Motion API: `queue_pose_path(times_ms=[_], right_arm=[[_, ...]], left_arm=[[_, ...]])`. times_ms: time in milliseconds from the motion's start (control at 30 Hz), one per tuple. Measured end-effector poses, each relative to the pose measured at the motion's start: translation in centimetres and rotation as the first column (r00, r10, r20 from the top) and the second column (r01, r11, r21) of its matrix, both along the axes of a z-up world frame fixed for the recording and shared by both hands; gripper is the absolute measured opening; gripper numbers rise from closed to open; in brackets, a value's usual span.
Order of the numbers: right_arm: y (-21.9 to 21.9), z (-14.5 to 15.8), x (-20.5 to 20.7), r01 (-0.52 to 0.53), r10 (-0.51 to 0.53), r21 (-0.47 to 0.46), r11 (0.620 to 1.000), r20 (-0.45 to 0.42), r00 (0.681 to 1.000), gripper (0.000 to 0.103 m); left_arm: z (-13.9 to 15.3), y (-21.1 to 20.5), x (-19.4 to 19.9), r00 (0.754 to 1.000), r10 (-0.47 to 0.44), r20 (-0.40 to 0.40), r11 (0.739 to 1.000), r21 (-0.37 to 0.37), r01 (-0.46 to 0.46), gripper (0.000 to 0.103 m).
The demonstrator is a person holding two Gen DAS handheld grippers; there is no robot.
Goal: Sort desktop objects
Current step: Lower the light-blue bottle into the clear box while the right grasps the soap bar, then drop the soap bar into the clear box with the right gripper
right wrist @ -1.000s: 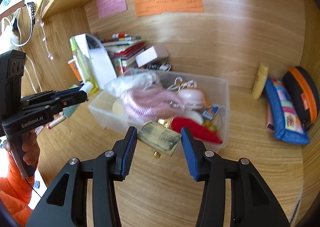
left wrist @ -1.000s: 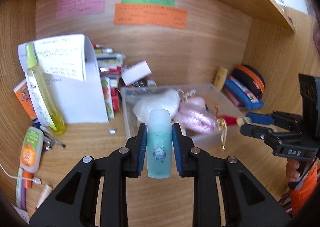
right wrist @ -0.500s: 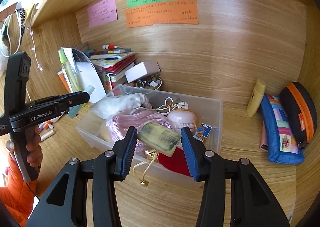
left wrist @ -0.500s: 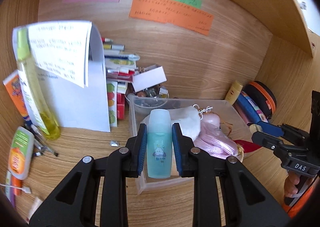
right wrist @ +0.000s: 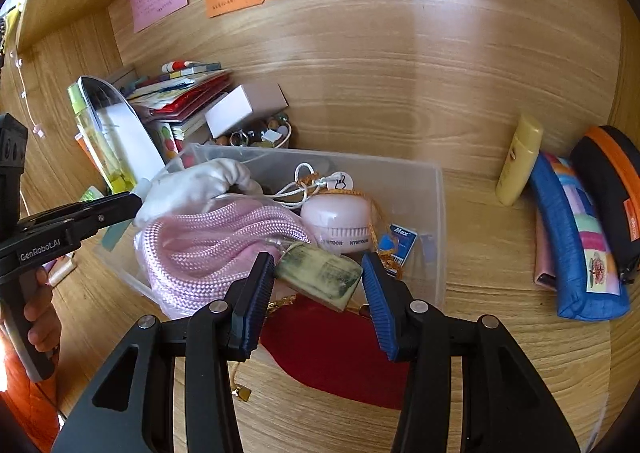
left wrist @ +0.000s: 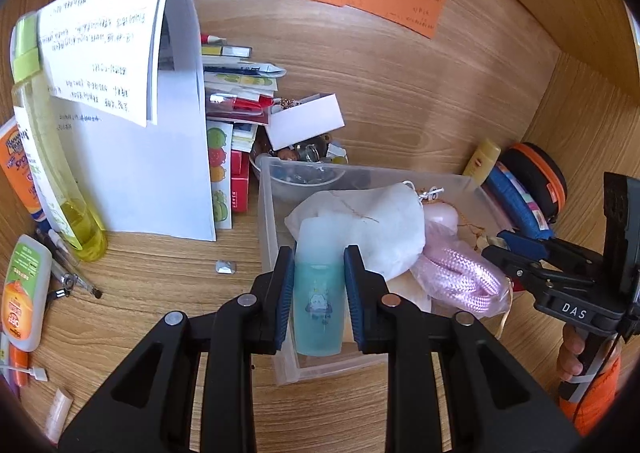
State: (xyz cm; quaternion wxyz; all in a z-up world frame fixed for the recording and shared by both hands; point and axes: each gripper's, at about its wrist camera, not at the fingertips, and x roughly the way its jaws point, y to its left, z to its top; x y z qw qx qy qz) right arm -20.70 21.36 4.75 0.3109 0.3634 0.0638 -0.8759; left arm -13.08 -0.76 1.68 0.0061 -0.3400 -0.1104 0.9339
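Note:
My left gripper point(left wrist: 319, 285) is shut on a small teal bottle point(left wrist: 319, 293) with a frosted cap, held over the near left corner of the clear plastic bin point(left wrist: 267, 221). My right gripper point(right wrist: 318, 281) is shut on a greenish-cream stone block point(right wrist: 318, 278) with a gold cord and red tassel point(right wrist: 340, 349), held over the front of the same bin point(right wrist: 438, 221). The bin holds a white cloth pouch point(left wrist: 384, 225), pink rope point(right wrist: 208, 241), a pink round case point(right wrist: 340, 219) and a small blue card point(right wrist: 402, 243).
A white folded paper point(left wrist: 156, 173) and tall yellow bottle point(left wrist: 60, 189) stand at left, with tubes and pens point(left wrist: 24, 293) on the desk. Stacked booklets point(left wrist: 236, 109), a white box point(left wrist: 306, 121), a yellow tube point(right wrist: 518, 157) and pencil cases point(right wrist: 576, 237) line the wooden back wall.
Both grippers have moved forward and over the bin, each still holding its object. The teal bottle now hangs above the bin's near corner and the stone block over the pink rope.

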Motion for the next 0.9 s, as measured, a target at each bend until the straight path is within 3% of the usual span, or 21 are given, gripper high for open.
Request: queue_pose_path(times_ms=[200,400,500,733,900], right_arm=[[0.1,-0.1,0.0,0.003,-0.003,0.005,1.000,0.004,1.000,0.046],[0.1,0.6,0.4,0.006,-0.006,0.000,1.000,-0.015,1.000,0.052],[0.1,1.2,1.1,0.009,-0.009,0.002,1.000,-0.039,0.999,0.061],[0.6,2.5,2.8,0.041,-0.040,0.005,0.999,-0.106,0.994,0.082],[0.9,3.0,3.8,0.036,-0.034,0.017,0.999,-0.107,0.994,0.082]], left_arm=[[-0.1,0.4,0.3,1.000,-0.005,-0.003,1.000,-0.019,0.005,0.025],[0.3,0.3,0.6,1.000,-0.005,-0.021,1.000,-0.023,0.004,0.034],[0.5,0.4,0.9,0.999,-0.013,-0.033,1.000,-0.022,0.012,0.041],[1.3,1.9,2.0,0.997,-0.060,-0.044,0.998,-0.035,0.059,0.043],[2.1,2.9,3.2,0.996,-0.067,-0.063,0.996,-0.060,0.063,0.068]])
